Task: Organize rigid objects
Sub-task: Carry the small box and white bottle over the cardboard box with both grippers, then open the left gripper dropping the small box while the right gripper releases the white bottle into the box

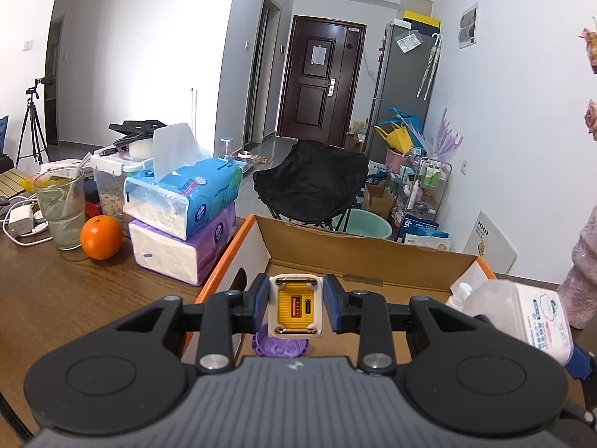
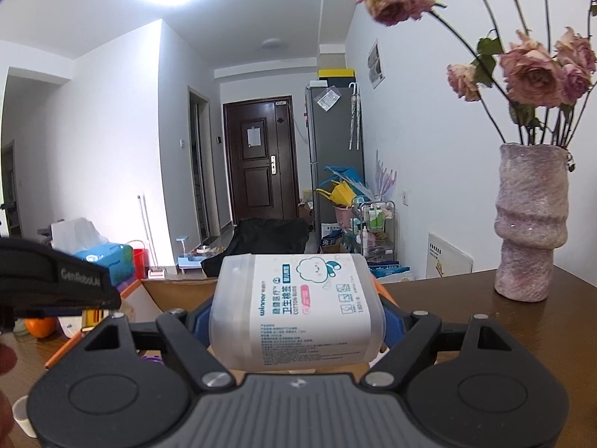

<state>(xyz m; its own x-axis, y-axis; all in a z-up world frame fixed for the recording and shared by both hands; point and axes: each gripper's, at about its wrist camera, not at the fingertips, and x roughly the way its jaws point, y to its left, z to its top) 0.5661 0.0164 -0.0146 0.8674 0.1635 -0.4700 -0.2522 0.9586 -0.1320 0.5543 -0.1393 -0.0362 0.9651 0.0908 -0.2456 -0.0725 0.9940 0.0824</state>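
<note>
The left gripper [image 1: 296,308] clamps a yellow charger [image 1: 296,306] above the open box [image 1: 358,250], over a purple disc [image 1: 280,345] inside. The right gripper [image 2: 296,313] grips a cotton-bud tub [image 2: 298,306] at the box's right edge.

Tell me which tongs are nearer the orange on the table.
Left. The left tongs, shut on the yellow charger, hang over the cardboard box beside the orange; the right tongs, holding the cotton bud tub, sit farther toward the box's other side.
</note>
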